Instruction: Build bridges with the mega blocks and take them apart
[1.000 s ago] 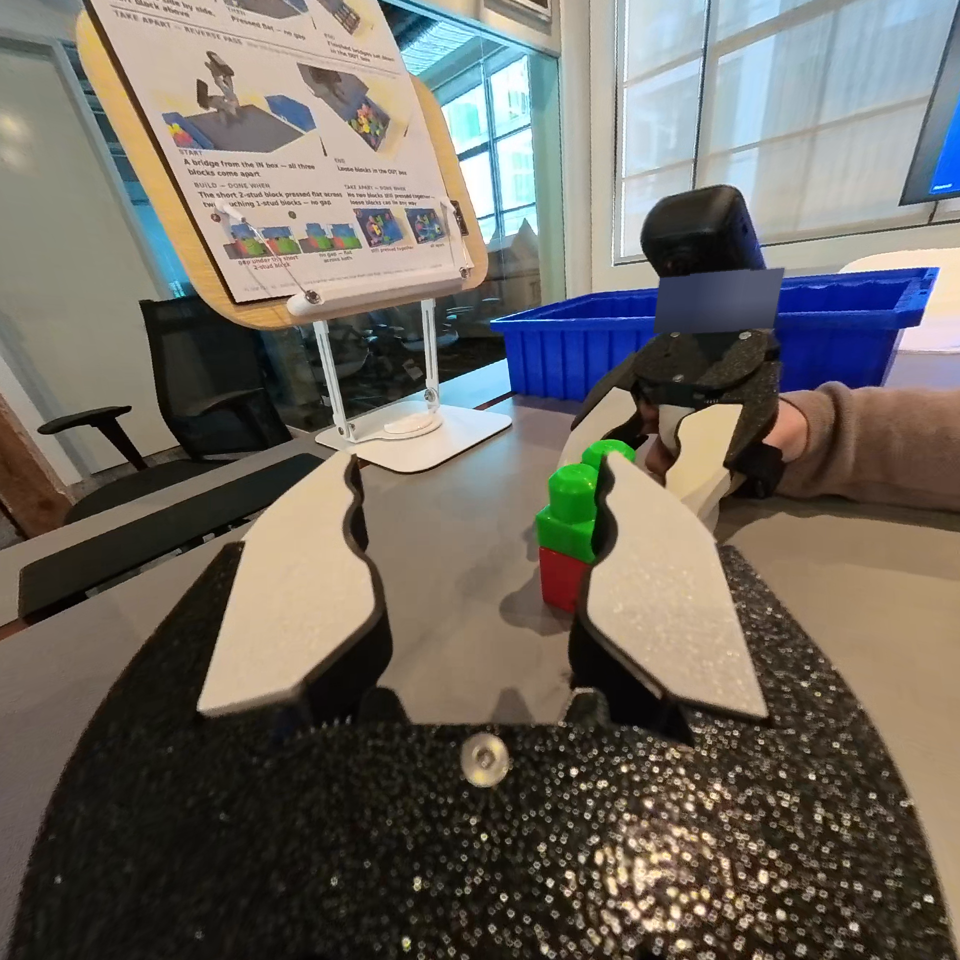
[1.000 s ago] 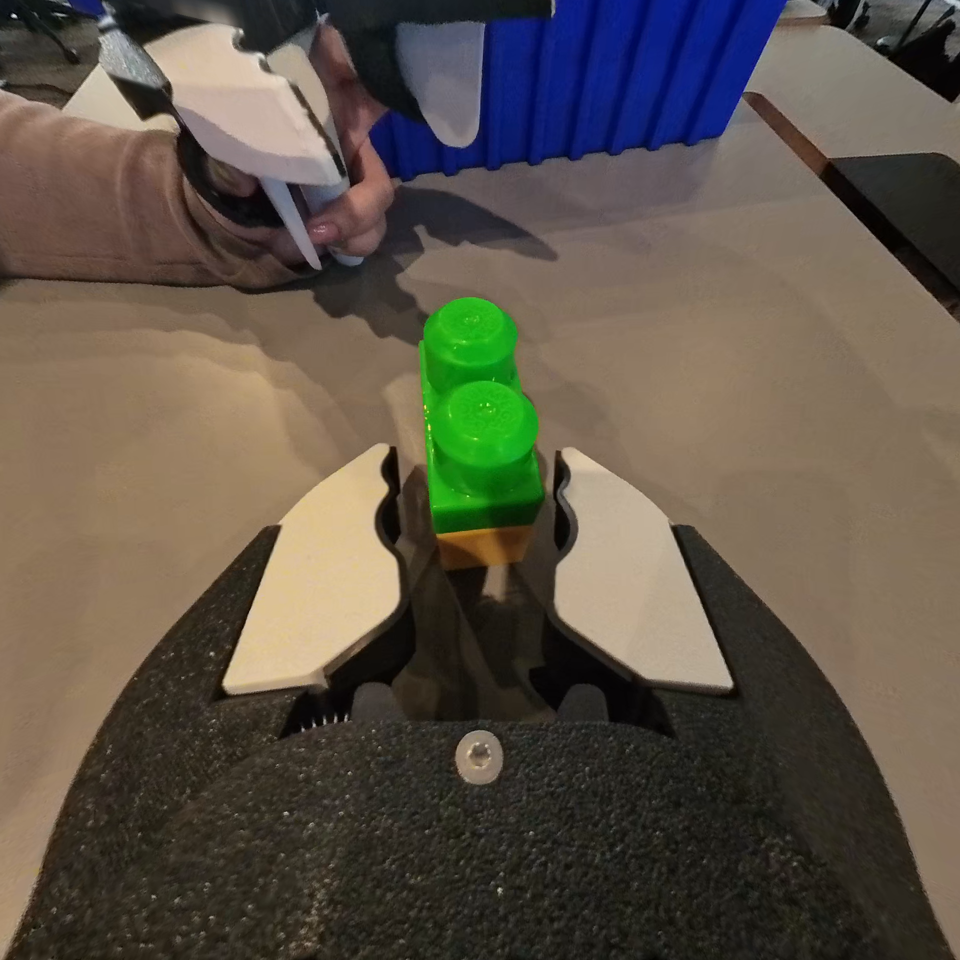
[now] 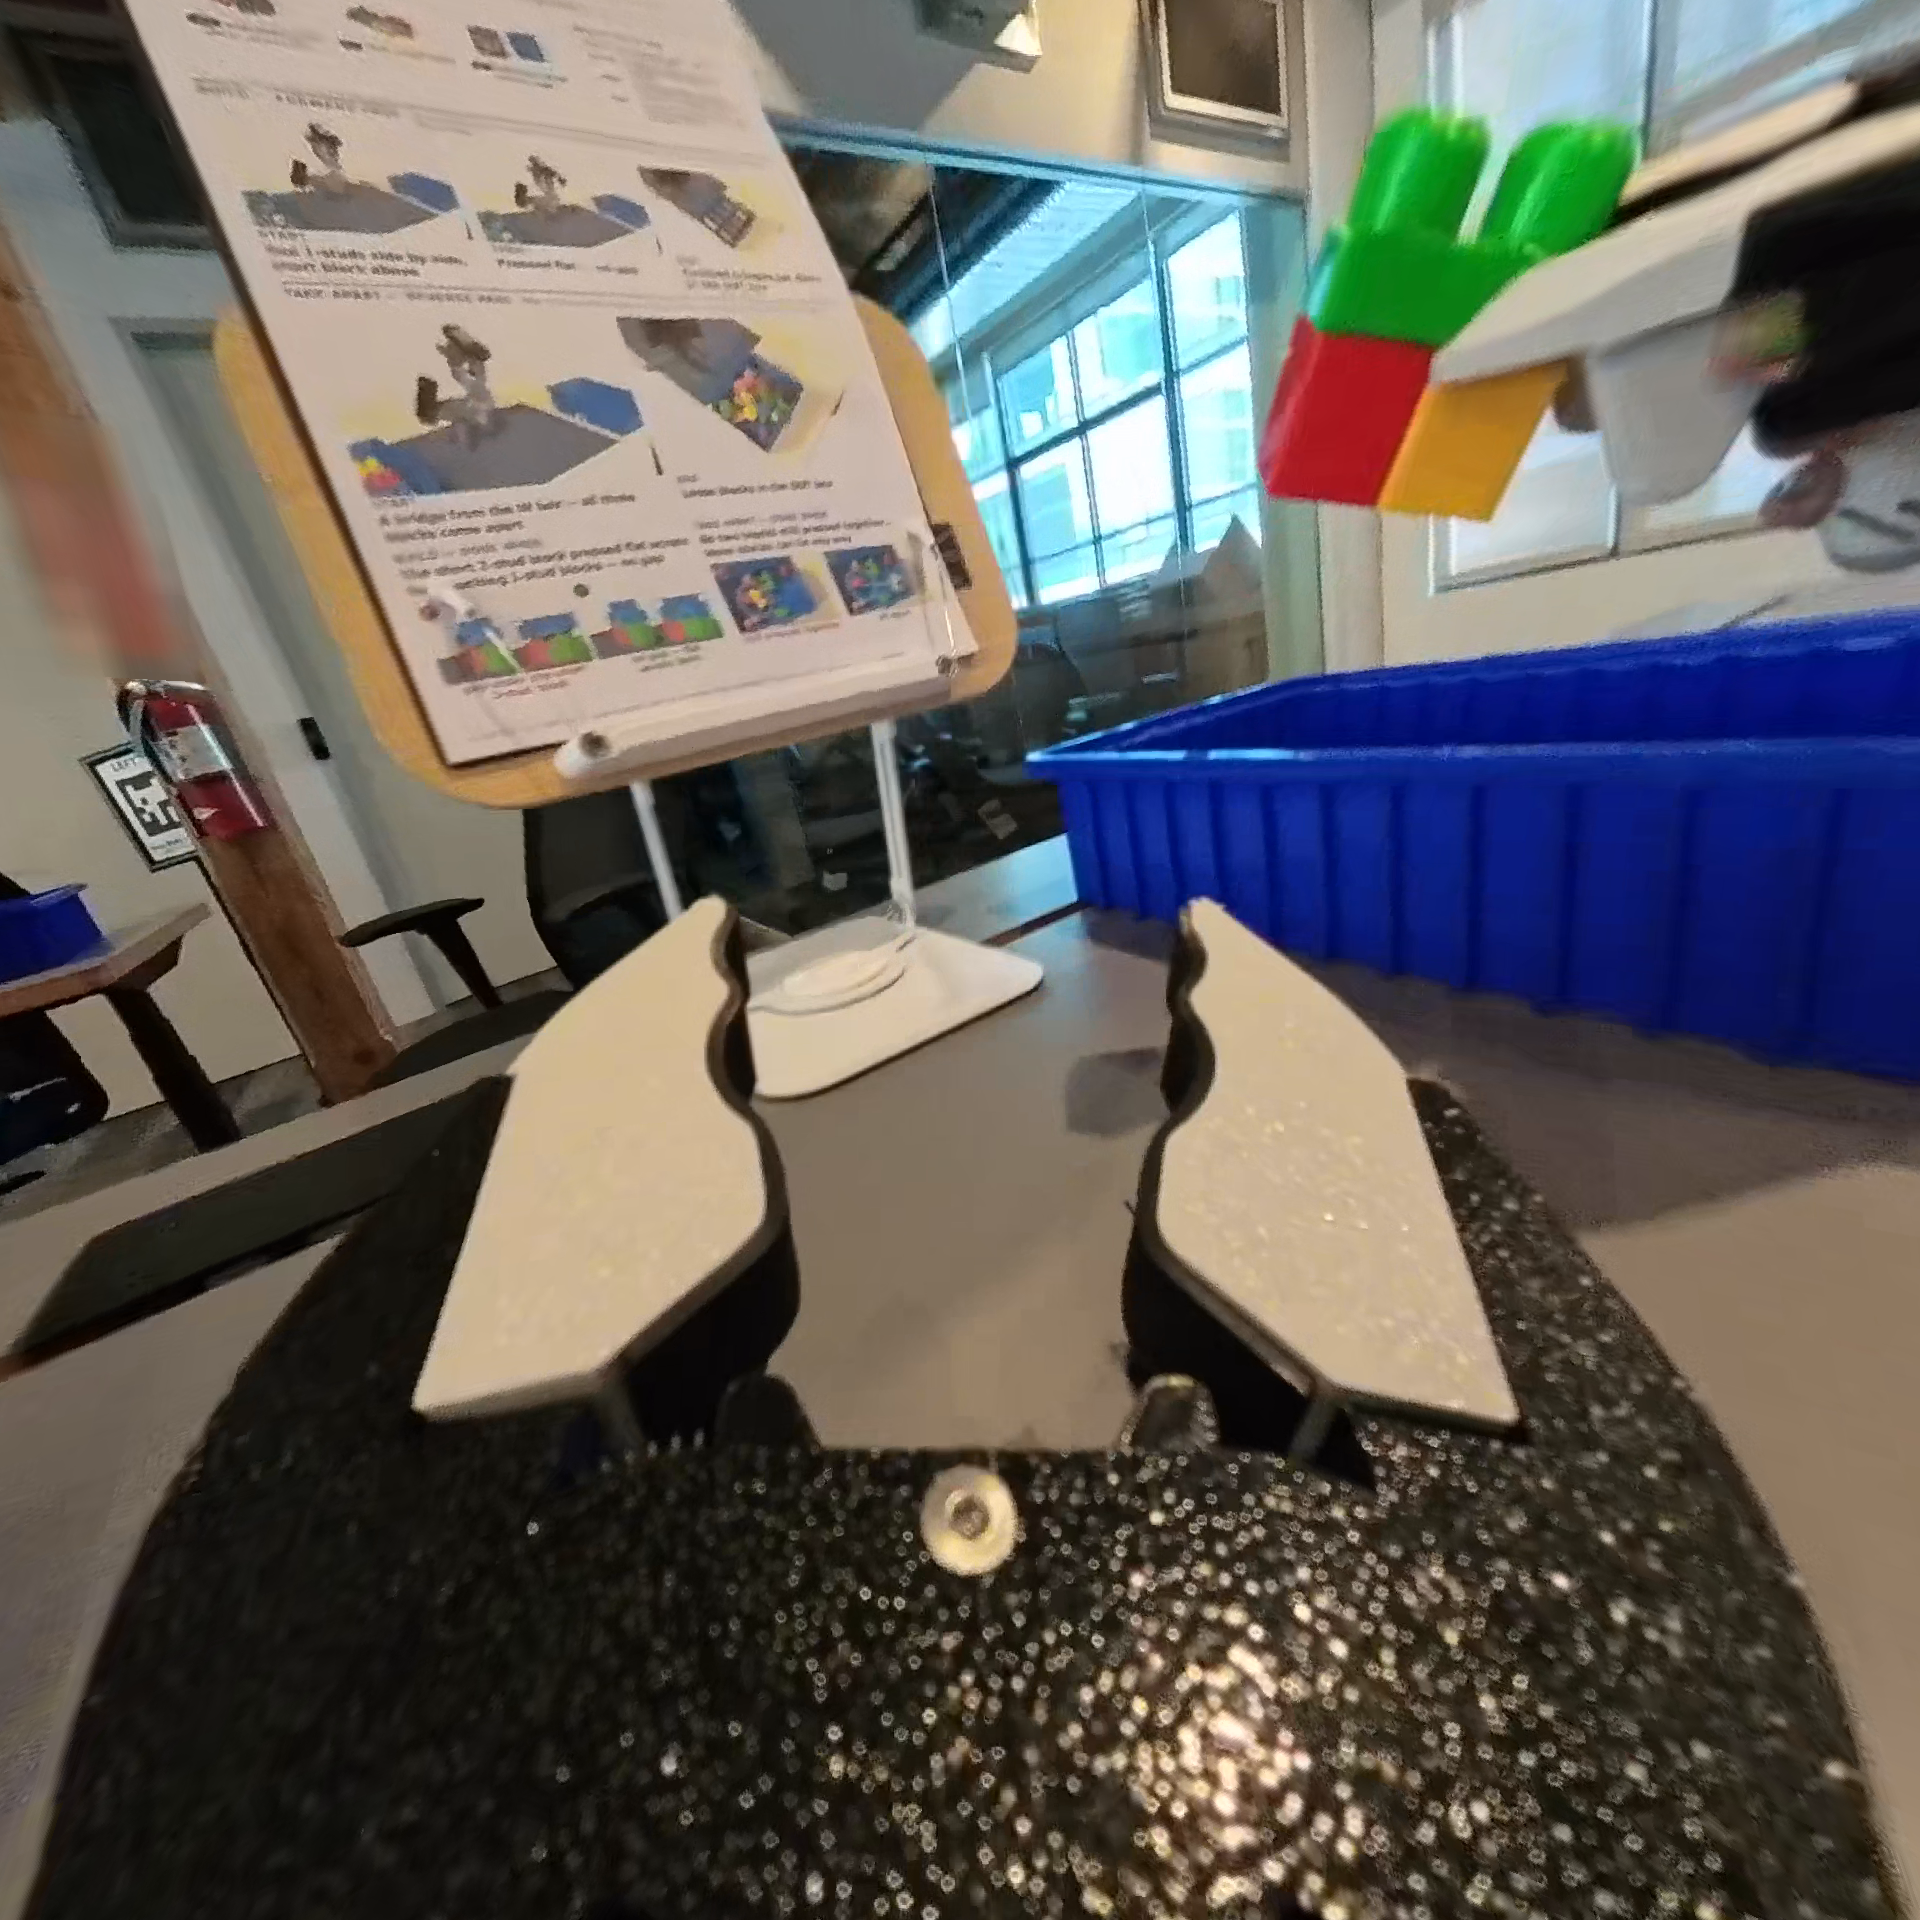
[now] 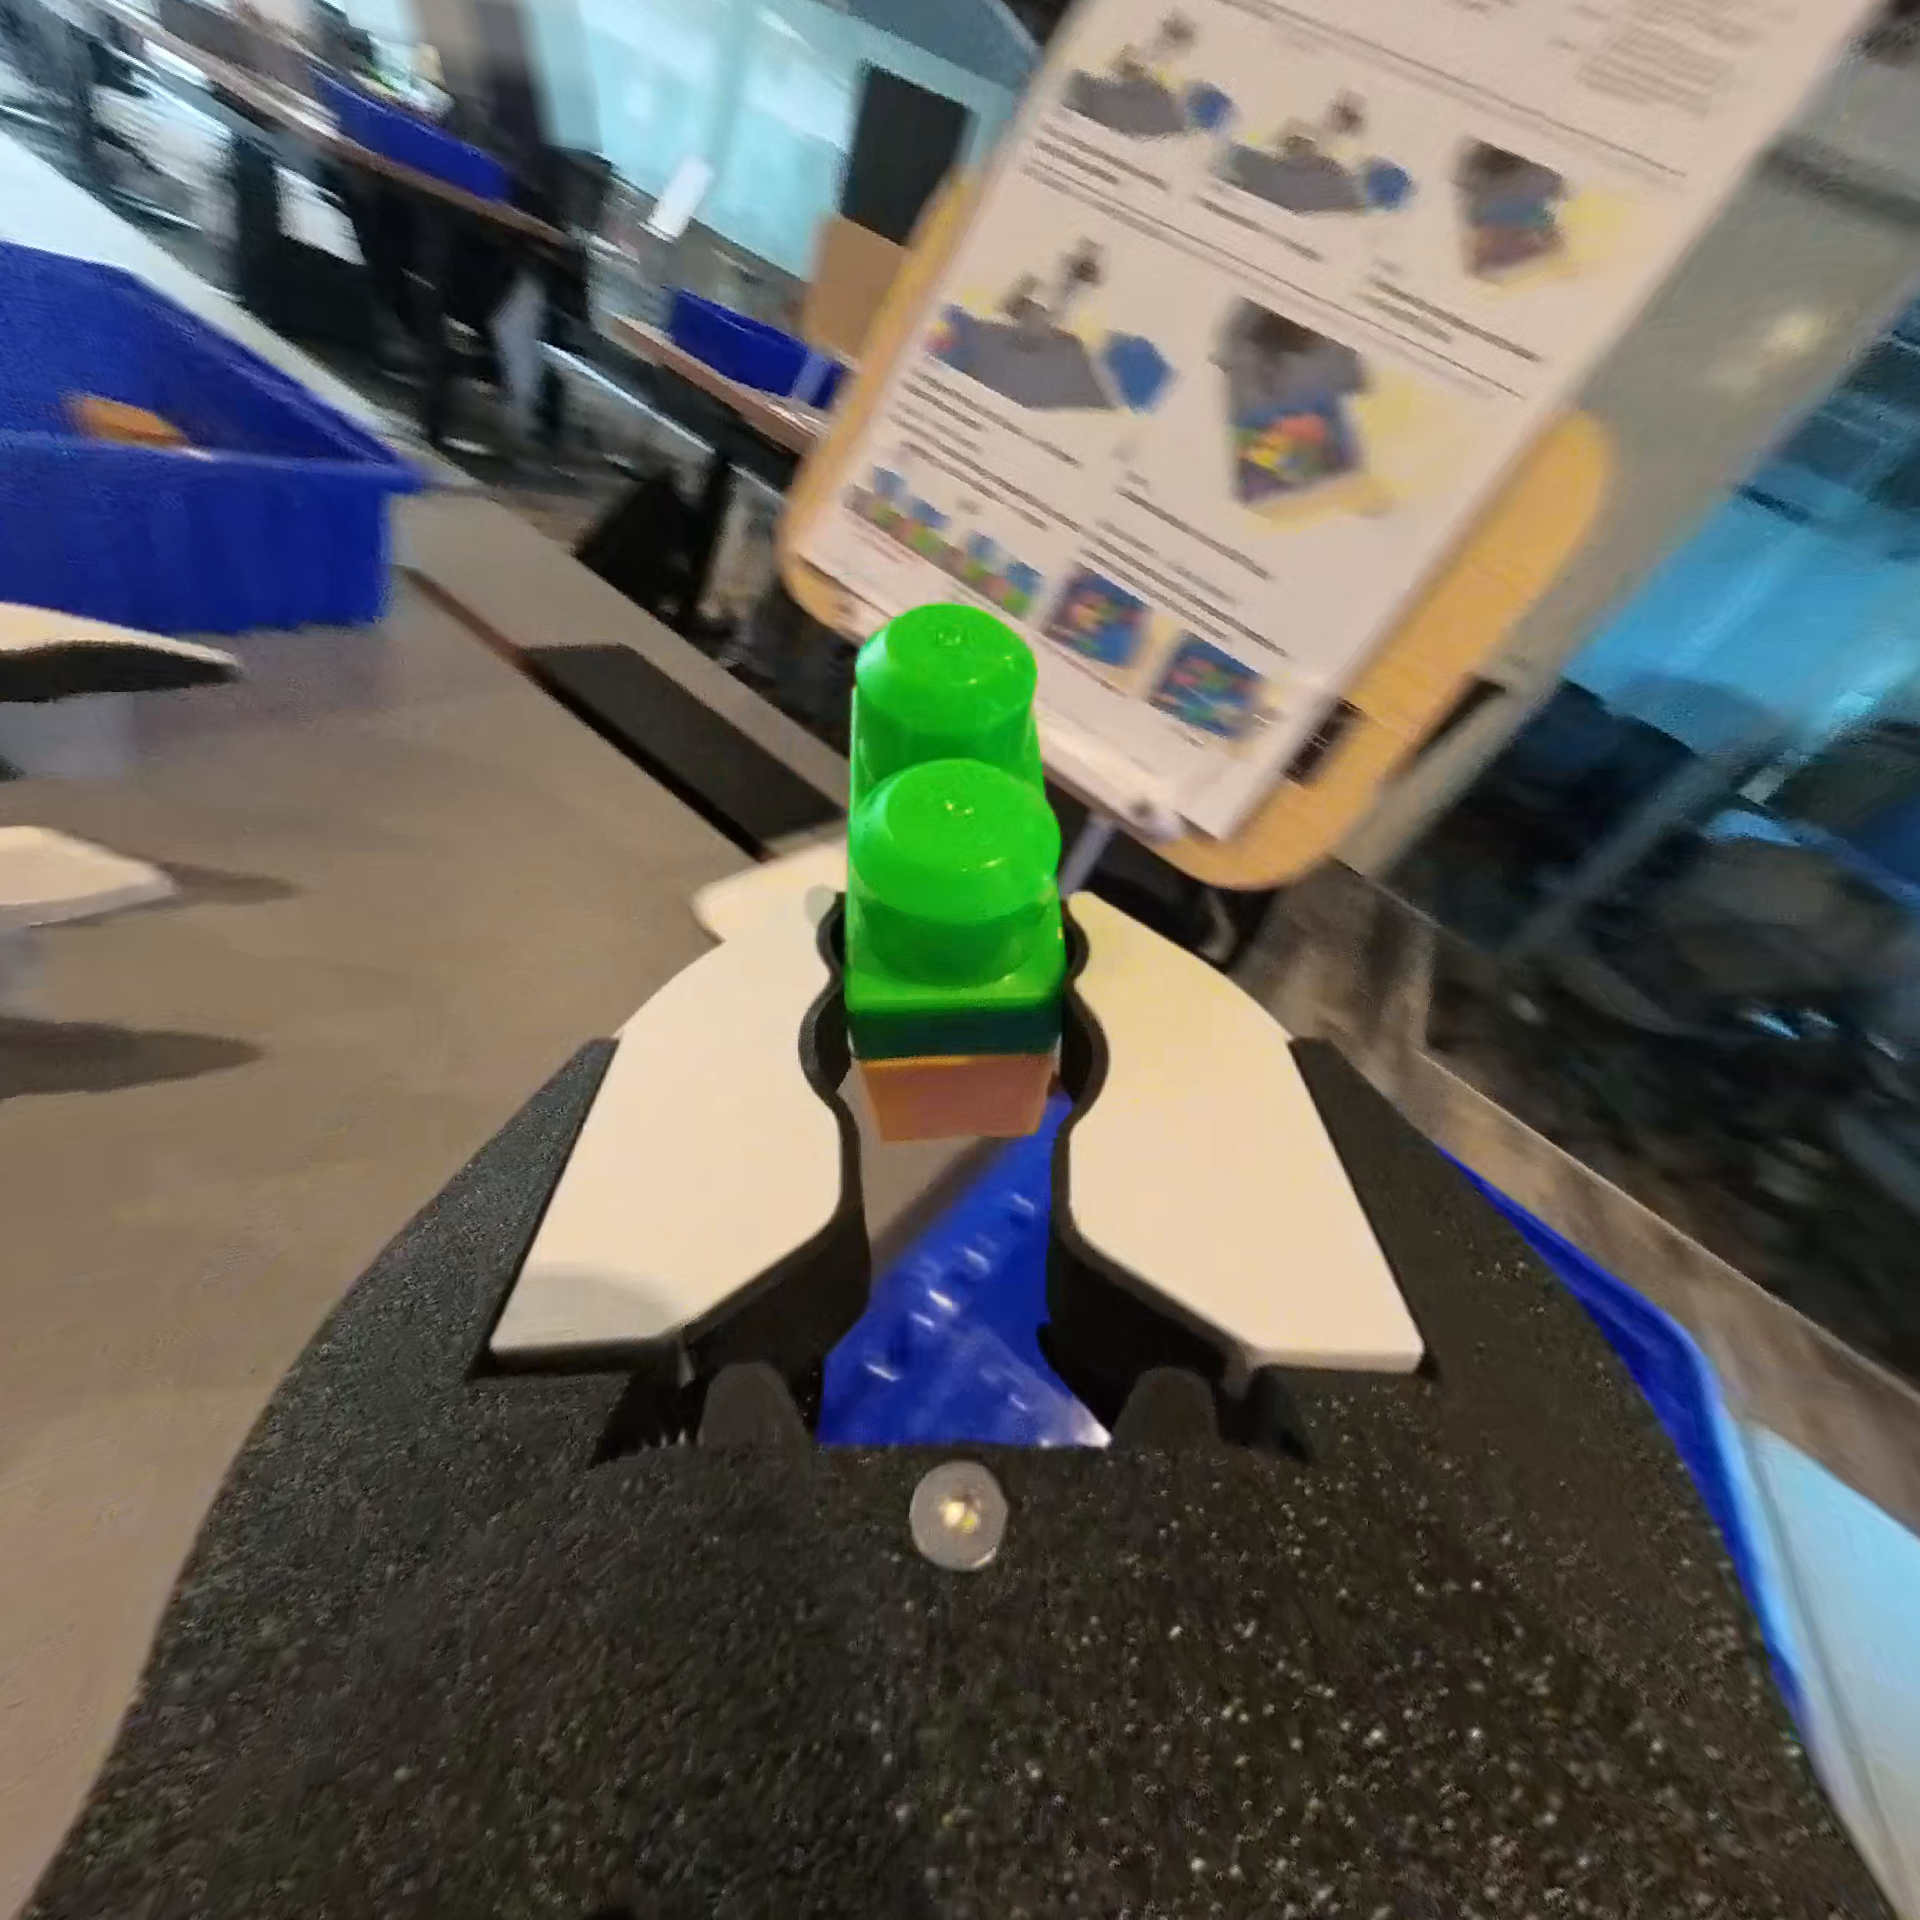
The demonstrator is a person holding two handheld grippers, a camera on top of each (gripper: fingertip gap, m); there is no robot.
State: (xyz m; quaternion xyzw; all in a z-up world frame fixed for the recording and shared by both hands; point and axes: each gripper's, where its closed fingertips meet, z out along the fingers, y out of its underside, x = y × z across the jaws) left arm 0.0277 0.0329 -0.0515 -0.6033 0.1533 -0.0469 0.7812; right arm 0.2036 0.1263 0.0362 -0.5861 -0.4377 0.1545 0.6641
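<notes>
Your right gripper (image 4: 956, 997) pinches the green block (image 4: 951, 883) of the bridge, its long axis running straight ahead, over the blue bin (image 4: 966, 1340). Your left gripper (image 3: 961, 987) is spread and empty, low on the table (image 3: 1714, 1247), well below the bridge.

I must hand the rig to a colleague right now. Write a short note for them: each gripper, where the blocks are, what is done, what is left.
Right gripper: shut on the bridge, held in the air, off the table, above the rim of a blue bin.
Left gripper: open, empty, low over the table.
Bridge: green two-stud block pressed on top of a red block and a yellow block, all three joined.
Done: the bridge is built and lifted.
Left: probably set it in the blue bin, then take a bridge apart. What the bins hold is not clear from here.
</notes>
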